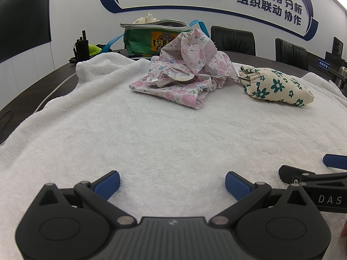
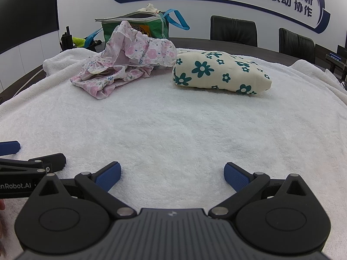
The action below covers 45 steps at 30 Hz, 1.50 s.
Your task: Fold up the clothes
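A crumpled pink floral garment (image 1: pixel 184 73) lies in a heap on the white towel (image 1: pixel 151 134), far from both grippers; it also shows in the right wrist view (image 2: pixel 125 65). To its right lies a folded cream garment with teal flowers (image 1: pixel 275 84), also in the right wrist view (image 2: pixel 221 71). My left gripper (image 1: pixel 172 184) is open and empty, low over the near towel. My right gripper (image 2: pixel 172 174) is open and empty beside it, over the towel (image 2: pixel 173 130). Each gripper shows at the edge of the other's view.
A green bag (image 1: pixel 149 36) with blue straps stands behind the pink garment, also in the right wrist view (image 2: pixel 149 25). Black radios (image 1: pixel 81 47) stand at the back left. Black chairs (image 1: pixel 233 39) line the dark table's far side. A white cable (image 1: pixel 54 91) runs along the left.
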Motion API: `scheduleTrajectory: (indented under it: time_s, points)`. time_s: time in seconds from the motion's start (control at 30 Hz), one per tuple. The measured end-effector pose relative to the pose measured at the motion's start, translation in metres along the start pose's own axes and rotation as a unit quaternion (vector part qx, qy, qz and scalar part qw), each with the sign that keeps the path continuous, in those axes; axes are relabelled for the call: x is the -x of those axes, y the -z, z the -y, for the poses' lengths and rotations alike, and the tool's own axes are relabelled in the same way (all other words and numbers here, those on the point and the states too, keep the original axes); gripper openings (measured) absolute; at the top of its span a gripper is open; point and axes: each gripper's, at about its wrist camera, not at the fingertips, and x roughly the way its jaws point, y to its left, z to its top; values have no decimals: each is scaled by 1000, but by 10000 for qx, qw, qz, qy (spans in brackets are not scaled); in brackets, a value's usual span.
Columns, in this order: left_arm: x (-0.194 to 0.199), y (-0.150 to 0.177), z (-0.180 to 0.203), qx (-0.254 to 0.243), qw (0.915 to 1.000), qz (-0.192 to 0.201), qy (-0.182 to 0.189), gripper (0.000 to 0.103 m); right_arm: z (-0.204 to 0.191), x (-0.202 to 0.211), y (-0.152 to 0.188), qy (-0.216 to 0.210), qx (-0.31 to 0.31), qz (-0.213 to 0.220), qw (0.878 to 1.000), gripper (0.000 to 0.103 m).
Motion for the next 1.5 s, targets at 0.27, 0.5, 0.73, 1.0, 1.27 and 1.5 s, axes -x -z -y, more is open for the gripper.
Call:
scheduleTrajectory:
  time_s: [0.27, 0.5, 0.73, 1.0, 1.27, 1.5]
  points:
    - [1, 1, -4, -3, 10000, 1, -4, 103, 0, -1, -1, 6, 9, 0, 10000, 103]
    - [1, 2, -2, -10, 10000, 0, -17, 103, 0, 0, 0, -3, -1, 1, 10000, 103]
    - [1, 0, 0, -12, 10000, 1, -18, 103, 0, 0, 0, 2, 11, -2, 10000, 103]
    - [16, -15, -23, 105, 9981, -40, 602, 98, 7, 21, -16, -384, -24, 159, 9991, 102]
    - [-51, -127, -90, 1049, 9935, -146, 413, 99, -13, -13, -161, -1694, 433, 1010, 9794, 103]
    - [-58, -121, -138, 2366, 9691, -326, 620, 90, -60, -159, -239, -549, 984, -418, 9928, 2]
